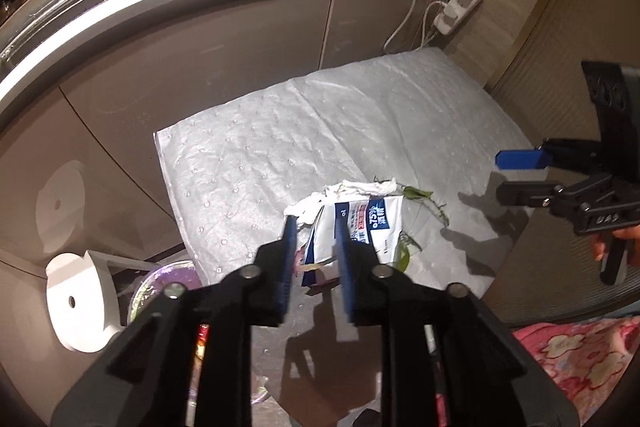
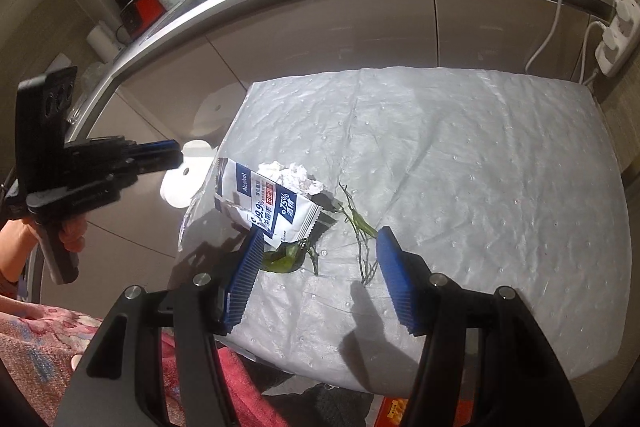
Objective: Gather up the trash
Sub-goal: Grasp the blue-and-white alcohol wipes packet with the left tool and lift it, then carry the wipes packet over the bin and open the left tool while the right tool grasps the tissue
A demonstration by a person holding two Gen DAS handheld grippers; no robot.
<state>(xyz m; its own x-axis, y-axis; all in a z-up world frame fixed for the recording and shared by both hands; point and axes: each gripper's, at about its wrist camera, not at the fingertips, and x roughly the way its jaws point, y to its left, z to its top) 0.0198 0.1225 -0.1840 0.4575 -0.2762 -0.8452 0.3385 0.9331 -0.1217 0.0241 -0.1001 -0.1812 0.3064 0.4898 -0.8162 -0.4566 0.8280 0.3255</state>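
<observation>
A white and blue alcohol-wipes packet [image 1: 360,227] [image 2: 268,203] lies on a white padded mat [image 1: 260,155] [image 2: 480,167]. Crumpled tissue [image 1: 352,189] [image 2: 292,175] sits behind it, with a green leaf [image 2: 286,255] and thin stems [image 1: 424,201] [image 2: 360,231] beside it. My left gripper [image 1: 315,227] [image 2: 178,155] is open and empty, raised over the mat's left edge, with the packet showing beyond its blue pads. My right gripper [image 2: 320,233] [image 1: 506,177] is open wide above the leaf and stems, holding nothing.
A bin with a purple liner [image 1: 168,283] and a raised white lid [image 1: 76,307] [image 2: 184,179] stands left of the mat. Cabinet fronts and a counter edge rise behind. A power strip [image 1: 460,7] [image 2: 612,39] hangs at the right. Red patterned cloth [image 1: 580,351] lies near.
</observation>
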